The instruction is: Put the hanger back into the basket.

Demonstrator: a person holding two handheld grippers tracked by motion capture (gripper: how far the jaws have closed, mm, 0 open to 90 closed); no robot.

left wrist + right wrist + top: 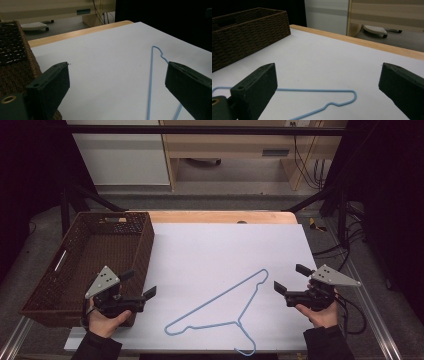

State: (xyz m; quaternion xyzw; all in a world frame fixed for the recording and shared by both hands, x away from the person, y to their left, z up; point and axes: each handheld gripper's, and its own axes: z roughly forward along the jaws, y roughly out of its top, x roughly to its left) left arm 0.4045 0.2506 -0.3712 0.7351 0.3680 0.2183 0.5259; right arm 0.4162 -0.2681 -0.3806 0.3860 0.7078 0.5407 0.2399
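A thin light-blue wire hanger (220,307) lies flat on the white table sheet (210,250), its hook pointing toward the near edge. My left gripper (140,284) hovers open beside the basket, left of the hanger, with nothing between its jaws. My right gripper (291,277) is open too, just right of the hanger's far corner. In the left gripper view the hanger (150,82) runs up between the black jaws. In the right gripper view the hanger (324,96) lies low on the sheet, between the jaws and apart from them.
A dark brown woven basket (87,262) sits at the table's left edge, next to my left hand; its wall (244,37) is also in the right gripper view. A wooden table edge (220,216) runs along the back. Black frame bars stand at both sides.
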